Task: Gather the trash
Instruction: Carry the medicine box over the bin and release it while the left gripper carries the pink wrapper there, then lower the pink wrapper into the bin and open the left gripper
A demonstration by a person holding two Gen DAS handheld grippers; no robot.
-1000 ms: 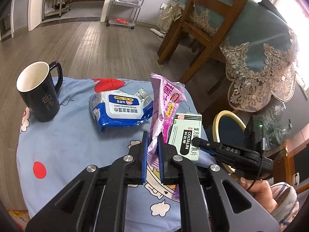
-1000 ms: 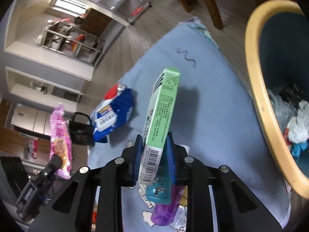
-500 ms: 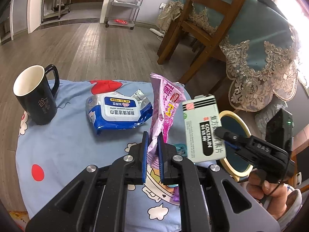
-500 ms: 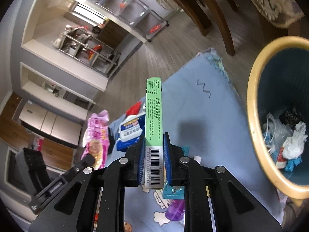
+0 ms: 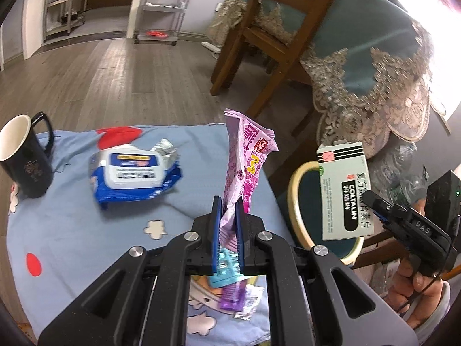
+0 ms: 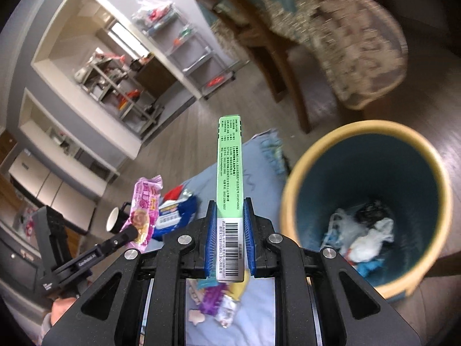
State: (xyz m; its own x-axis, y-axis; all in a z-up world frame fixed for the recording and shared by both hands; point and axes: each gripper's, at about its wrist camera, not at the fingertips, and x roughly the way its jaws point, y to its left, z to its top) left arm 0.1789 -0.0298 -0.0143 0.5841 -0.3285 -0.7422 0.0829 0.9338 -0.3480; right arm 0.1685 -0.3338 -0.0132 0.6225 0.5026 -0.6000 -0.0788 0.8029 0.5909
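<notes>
My left gripper (image 5: 228,210) is shut on a pink snack wrapper (image 5: 245,158), held upright above the blue cloth (image 5: 72,230); the wrapper also shows in the right wrist view (image 6: 144,204). My right gripper (image 6: 229,225) is shut on a green and white medicine box (image 6: 229,167), held in the air beside the yellow-rimmed bin (image 6: 371,201). In the left wrist view the box (image 5: 344,190) hangs over the bin's rim (image 5: 294,201). The bin holds crumpled trash (image 6: 363,236).
A blue wipes pack (image 5: 135,176) and a black mug (image 5: 24,158) sit on the cloth. Small purple and teal wrappers (image 5: 230,288) lie near its front edge. A wooden chair (image 5: 273,37) and a lace-draped table (image 5: 374,57) stand behind the bin.
My right gripper lifted the medicine box off the cloth and carried it right, to the bin's rim. My left gripper kept the pink wrapper, shifting slightly.
</notes>
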